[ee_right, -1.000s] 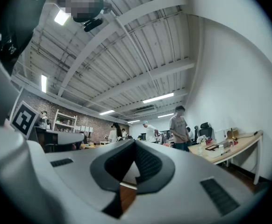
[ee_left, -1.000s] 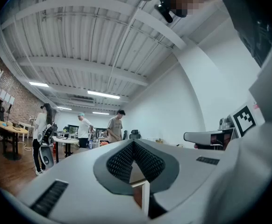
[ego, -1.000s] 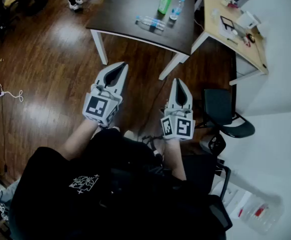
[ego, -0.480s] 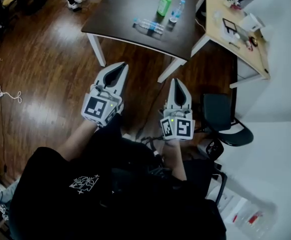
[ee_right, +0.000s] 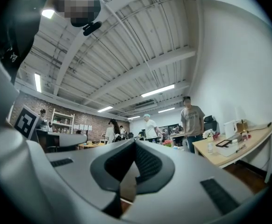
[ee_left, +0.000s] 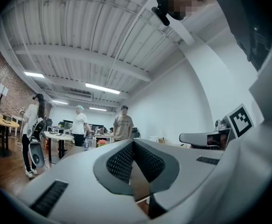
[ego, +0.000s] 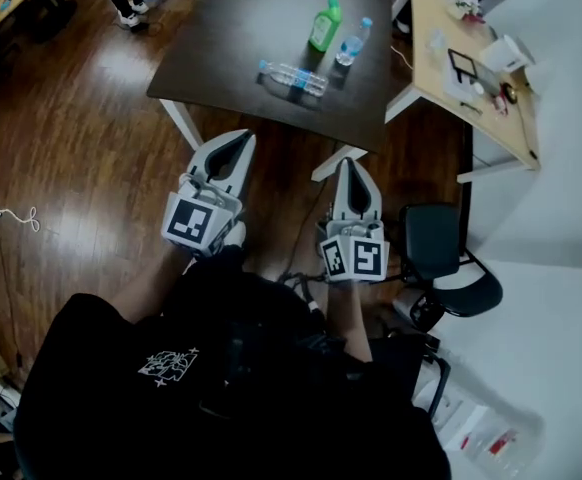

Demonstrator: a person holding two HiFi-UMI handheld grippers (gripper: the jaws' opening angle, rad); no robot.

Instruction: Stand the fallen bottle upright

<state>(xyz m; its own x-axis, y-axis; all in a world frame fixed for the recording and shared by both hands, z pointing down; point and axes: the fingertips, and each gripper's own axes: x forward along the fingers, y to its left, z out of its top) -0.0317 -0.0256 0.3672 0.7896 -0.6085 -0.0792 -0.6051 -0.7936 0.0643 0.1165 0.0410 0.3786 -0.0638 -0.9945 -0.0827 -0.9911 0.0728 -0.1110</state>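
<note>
Nearest, at six o'clock in the head view, is the person's black shirt point(ego: 171, 368). Just beyond it both arms reach toward twelve o'clock over the wooden floor point(ego: 91, 138).

The left hand-held gripper point(ego: 247, 135) is closed and empty: its own view shows the ribbed pads meeting at the tips with nothing between them. The right hand-held gripper point(ego: 350, 161), at its three o'clock, is closed and empty in the same way.

A black chair point(ego: 433, 230) stands at three o'clock of the right one. A pale cable point(ego: 11, 216) lies on the floor far off at nine o'clock.

Farther on at twelve o'clock stands the dark bench point(ego: 241, 28). The fallen bottle point(ego: 293, 76) lies on its side there, near the front edge and well apart from both grippers. At its one o'clock a green bottle point(ego: 324, 25) stands upright, with a small bottle point(ego: 352, 41) upright just beside it at three o'clock.

A pale bench point(ego: 426, 68) with small clutter stands at two o'clock. In the gripper views people stand far off across the room.
</note>
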